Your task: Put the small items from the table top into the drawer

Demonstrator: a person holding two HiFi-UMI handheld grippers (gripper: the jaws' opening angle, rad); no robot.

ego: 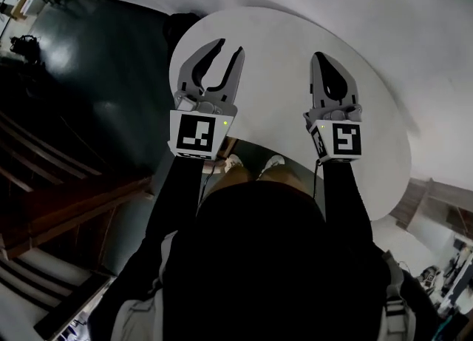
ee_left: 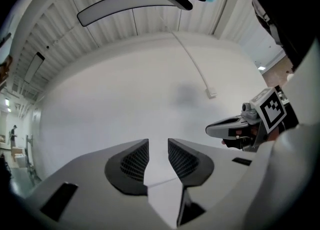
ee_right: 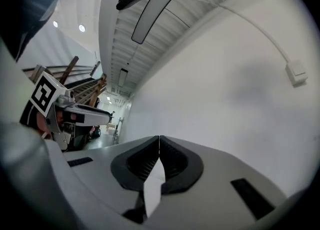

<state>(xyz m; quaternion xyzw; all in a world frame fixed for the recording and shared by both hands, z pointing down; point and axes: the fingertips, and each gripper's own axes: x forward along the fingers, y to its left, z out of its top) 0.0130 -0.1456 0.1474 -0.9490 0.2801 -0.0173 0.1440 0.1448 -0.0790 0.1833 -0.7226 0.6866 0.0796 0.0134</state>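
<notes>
Small items and the drawer appeared in no view; the round white tabletop (ego: 284,40) at mid-frame carried none. Left tongs (ego: 229,47) stood partly apart with nothing between them, and right tongs (ego: 319,57) were closed and empty. Both pointed level above it, probably idle rather than reaching.

Even indoor light, fisheye-bent edges

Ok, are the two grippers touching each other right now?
Apart. The head view shows a strip of bare white table between the left gripper and the right gripper.
</notes>
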